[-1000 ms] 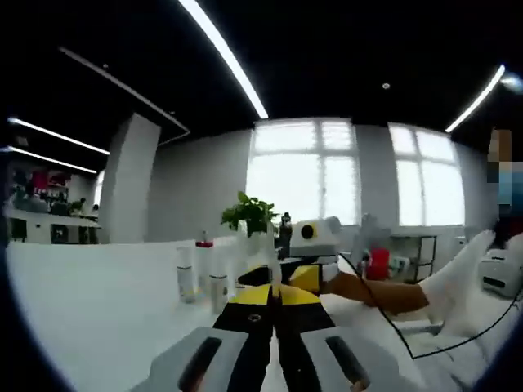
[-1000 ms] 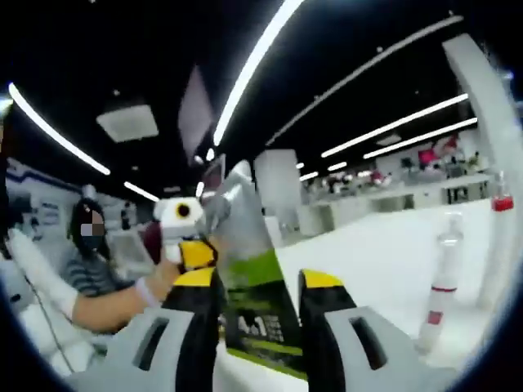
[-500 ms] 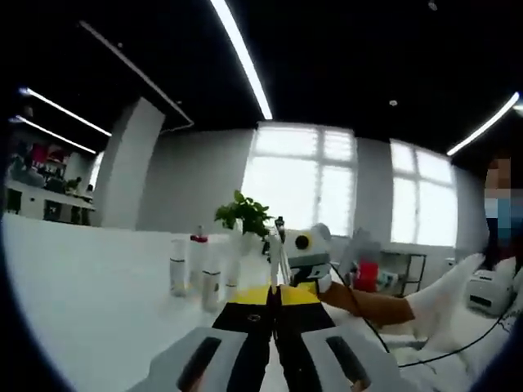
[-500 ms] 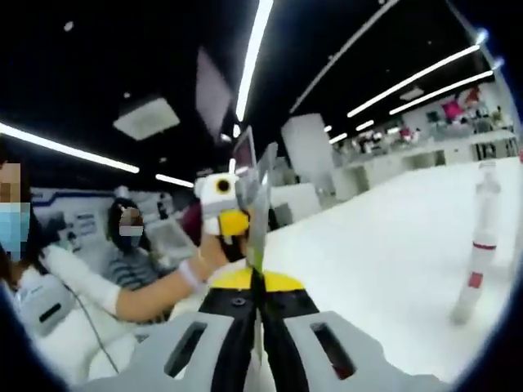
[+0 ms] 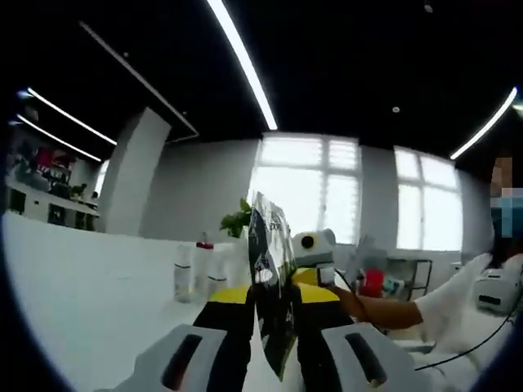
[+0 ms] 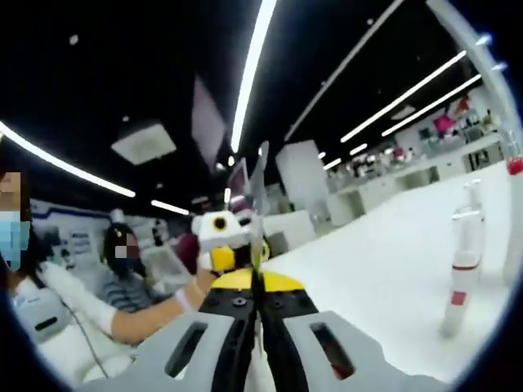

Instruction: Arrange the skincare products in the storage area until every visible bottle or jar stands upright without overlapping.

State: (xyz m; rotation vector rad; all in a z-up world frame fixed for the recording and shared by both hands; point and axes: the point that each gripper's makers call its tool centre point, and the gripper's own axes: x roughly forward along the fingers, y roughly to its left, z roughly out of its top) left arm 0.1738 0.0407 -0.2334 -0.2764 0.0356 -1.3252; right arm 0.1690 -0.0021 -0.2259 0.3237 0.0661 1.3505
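A: Holding the flat sachet [image 5: 272, 286] between the left gripper [image 5: 274, 306] fingers, its long axis running up and away, glossy foil face showing.

B: The right gripper [image 6: 255, 286] fingers pinch its thin edge too. The upright plastic bottles [image 5: 194, 269] stand on the white surface [image 5: 90, 302], ahead and left of the left gripper.

Right claw [image 6: 256, 276] pinching an edge-on sachet [image 6: 260, 192]; slim bottle [image 6: 462, 265] beyond.

Setting: open-plan office or lab hall. Evidence was long white desk [image 5: 90, 286], linear ceiling lights [image 5: 241, 61], tall bright windows [image 5: 306, 188], white column [image 5: 131, 175], distant workstations [image 6: 409, 167].
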